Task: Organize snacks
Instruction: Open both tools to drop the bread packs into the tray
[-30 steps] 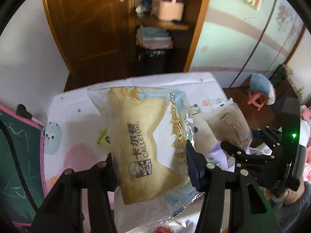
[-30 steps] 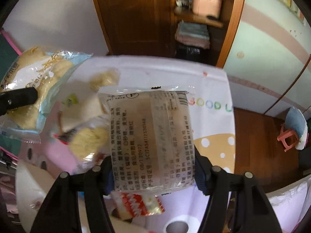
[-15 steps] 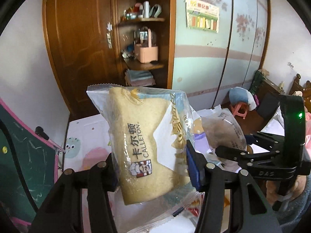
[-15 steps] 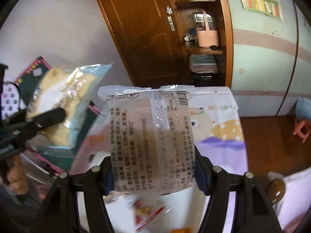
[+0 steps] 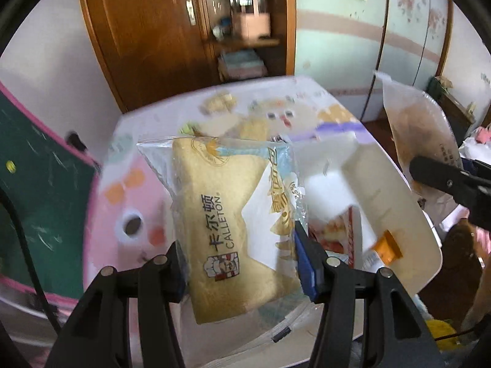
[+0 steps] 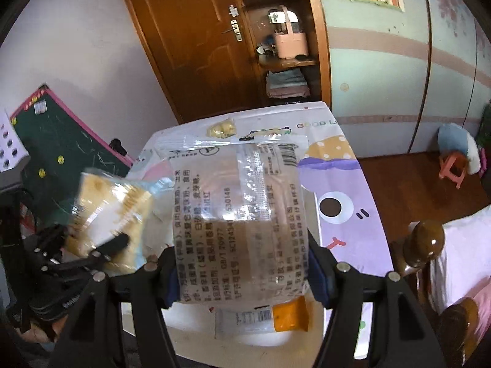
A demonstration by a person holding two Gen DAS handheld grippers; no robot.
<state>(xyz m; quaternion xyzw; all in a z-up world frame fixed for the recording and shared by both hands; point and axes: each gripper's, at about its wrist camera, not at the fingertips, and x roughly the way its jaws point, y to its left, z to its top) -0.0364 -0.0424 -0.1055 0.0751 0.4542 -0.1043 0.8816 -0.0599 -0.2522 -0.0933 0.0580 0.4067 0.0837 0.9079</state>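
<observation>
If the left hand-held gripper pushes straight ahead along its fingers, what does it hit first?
Probably the cartoon-print tablecloth, just left of the white tray; the yellow Calleton bread packet it grips would touch first. Depth is unclear.

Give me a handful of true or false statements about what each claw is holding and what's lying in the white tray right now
1. The left claw is shut on a Calleton bread pack. True.
2. The right claw is open, holding nothing. False: it is shut on a clear wrapped pack whose printed back faces the camera.
3. An orange-ended packet lies in the white tray. True.
4. Both held packs rest on the table. False: both are held up in the air above the cartoon tablecloth.
5. The wooden door behind the table stands wide open. False: it is closed.
</observation>
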